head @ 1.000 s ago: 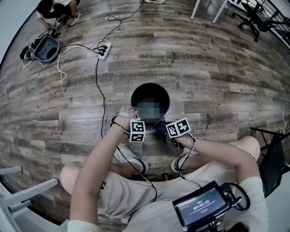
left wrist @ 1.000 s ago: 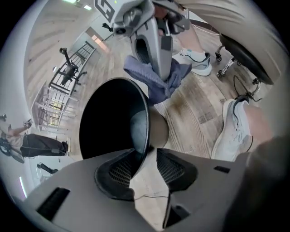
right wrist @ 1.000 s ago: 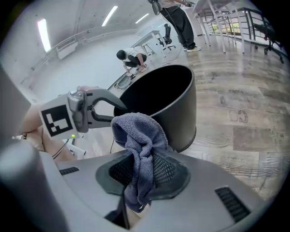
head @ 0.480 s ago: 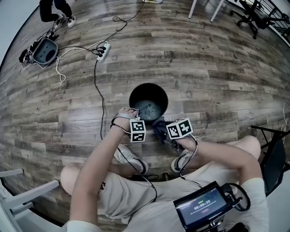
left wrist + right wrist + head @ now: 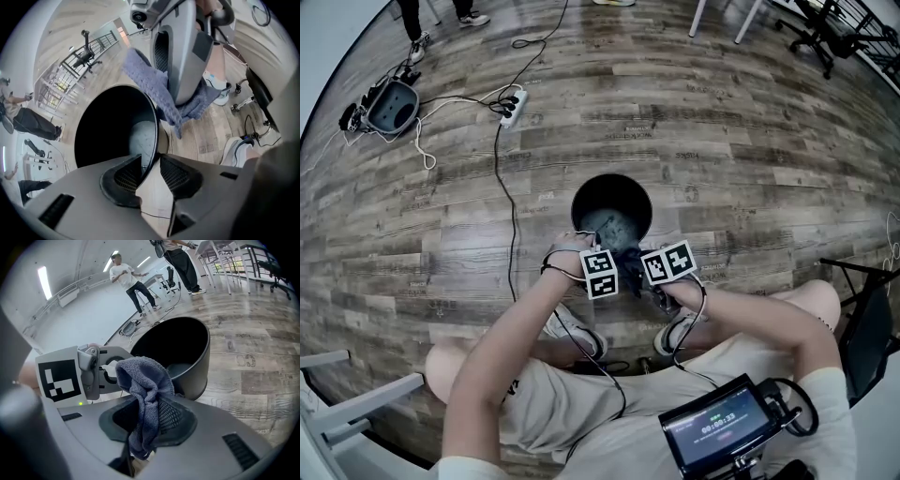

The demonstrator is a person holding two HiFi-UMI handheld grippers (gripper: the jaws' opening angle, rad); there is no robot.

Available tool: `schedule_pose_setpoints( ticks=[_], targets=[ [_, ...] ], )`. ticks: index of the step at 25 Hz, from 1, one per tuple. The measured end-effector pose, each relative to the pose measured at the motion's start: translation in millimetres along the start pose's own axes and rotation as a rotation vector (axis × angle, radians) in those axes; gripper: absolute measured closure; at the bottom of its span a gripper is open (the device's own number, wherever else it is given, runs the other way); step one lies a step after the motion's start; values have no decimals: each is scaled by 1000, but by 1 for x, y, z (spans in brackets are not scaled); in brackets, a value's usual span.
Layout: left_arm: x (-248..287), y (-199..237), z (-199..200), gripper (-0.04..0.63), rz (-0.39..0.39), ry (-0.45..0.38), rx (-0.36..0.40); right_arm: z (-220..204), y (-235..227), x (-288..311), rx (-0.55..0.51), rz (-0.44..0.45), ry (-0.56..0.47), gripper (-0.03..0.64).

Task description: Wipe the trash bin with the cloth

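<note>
Trash bin on wooden floor, near wall pinched at the rim by the left gripper; right gripper clamps a grey-blue cloth (bunched upright) just beside that rim.

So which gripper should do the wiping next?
Right. The right gripper holds the cloth in its jaws beside the trash bin; the left gripper clamps its rim, probably steadying it.
</note>
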State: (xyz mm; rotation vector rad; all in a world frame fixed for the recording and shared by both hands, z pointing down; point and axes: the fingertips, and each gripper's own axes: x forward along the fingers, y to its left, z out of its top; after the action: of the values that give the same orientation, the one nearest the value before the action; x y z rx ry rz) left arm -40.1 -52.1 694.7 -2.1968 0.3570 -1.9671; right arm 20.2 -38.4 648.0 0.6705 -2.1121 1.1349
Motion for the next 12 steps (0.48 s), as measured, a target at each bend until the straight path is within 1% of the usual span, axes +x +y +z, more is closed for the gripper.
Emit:
schedule_pose_setpoints(
  ticks=[5, 12],
  targets=[
    [0, -5, 5, 463, -5, -16, 7, -6, -5, 16, 0, -14, 20, 537],
    [-4, -6, 7, 469, 7, -59, 83, -13, -18, 38, 7, -36, 36, 537]
  ],
)
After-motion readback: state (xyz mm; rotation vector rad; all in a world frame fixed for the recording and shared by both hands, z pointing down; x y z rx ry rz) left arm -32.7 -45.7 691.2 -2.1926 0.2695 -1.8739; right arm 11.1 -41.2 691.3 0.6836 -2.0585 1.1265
